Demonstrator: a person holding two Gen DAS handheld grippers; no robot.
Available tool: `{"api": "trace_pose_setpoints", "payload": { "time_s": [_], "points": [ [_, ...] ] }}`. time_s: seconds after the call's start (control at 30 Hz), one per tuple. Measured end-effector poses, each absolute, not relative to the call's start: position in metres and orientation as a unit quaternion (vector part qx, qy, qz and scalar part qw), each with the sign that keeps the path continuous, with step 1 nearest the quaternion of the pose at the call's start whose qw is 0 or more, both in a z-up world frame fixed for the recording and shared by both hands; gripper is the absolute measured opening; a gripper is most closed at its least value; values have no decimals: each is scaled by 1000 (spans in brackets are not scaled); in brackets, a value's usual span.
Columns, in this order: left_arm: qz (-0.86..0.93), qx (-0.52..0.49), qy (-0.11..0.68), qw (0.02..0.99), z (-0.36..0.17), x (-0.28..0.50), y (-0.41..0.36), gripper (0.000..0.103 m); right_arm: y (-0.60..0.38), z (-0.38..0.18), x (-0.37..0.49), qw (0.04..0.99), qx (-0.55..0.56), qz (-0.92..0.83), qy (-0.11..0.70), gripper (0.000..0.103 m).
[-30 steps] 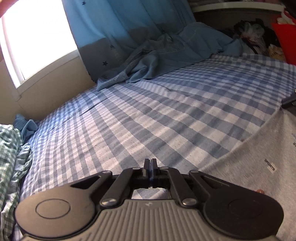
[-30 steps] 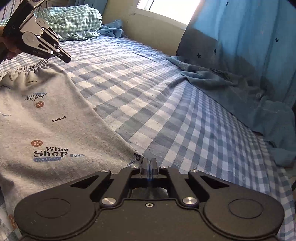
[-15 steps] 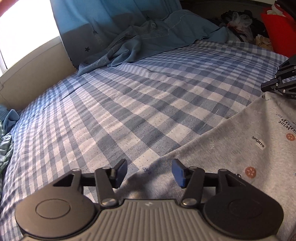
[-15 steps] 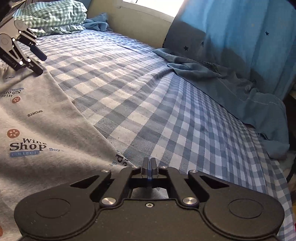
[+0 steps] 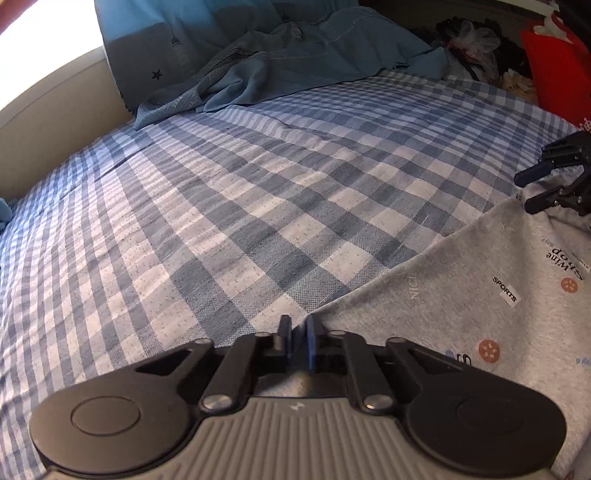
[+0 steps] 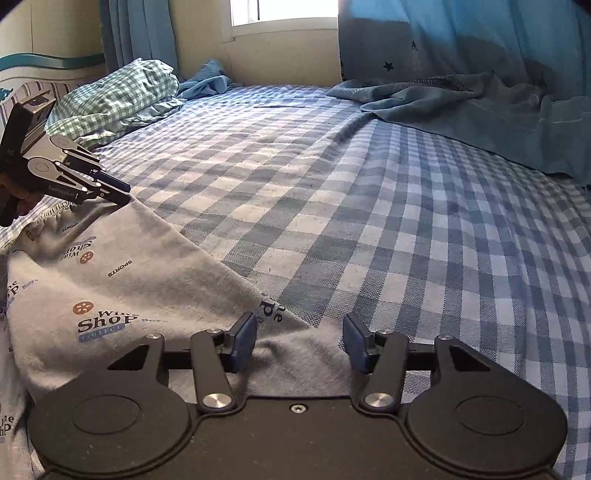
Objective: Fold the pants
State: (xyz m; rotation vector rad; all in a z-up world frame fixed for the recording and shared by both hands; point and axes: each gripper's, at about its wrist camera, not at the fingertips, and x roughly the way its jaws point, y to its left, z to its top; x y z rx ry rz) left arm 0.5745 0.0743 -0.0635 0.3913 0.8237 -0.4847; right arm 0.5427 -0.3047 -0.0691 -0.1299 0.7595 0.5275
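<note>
Blue checked bedsheet (image 6: 369, 206), green checked pillow (image 6: 122, 92), rumpled blue curtain (image 5: 280, 62), red bag (image 5: 557, 70).

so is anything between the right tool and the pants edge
Nothing visible. The right tool stands open directly over the hem of the pants, with only bare cloth between its fingers. The left tool is nearly shut at the other corner.

We saw both wrist views looking low and close across the checked bed (image 5: 258, 206). The left faced the curtain (image 5: 155, 44) at 12 o'clock; the right faced the window (image 6: 284, 11). Both shared the grey pants (image 6: 147, 280).
</note>
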Motion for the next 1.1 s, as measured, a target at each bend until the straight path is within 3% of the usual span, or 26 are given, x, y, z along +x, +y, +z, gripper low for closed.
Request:
{"api": "trace_pose_setpoints", "payload": {
  "time_s": [0.03,0.07,0.1,0.13,0.43,0.73,0.9,1.1],
  "points": [
    [-227,188,392,872,-62,574,72,4,-304,-68,544,891,-63,256,368,47],
    [-220,186,388,875,-61,573,70,3,-303,-67,544,891,-68,256,369,30],
    [-214,183,384,880,-59,572,69,2,-301,-66,545,892,-74,250,370,6],
    [-209,178,378,884,-57,571,69,2,-298,-65,545,892,-78,244,374,1],
    [-189,168,298,921,-8,531,75,2,-282,-24,489,918,-111,230,303,0],
    [-231,156,198,940,50,416,103,2,-273,52,355,930,-114,262,229,0],
    [-252,142,177,941,49,339,130,2,-268,64,258,929,-99,280,219,0],
    [-265,142,199,933,12,270,157,2,-237,29,175,917,-99,296,248,0]
  ]
}}
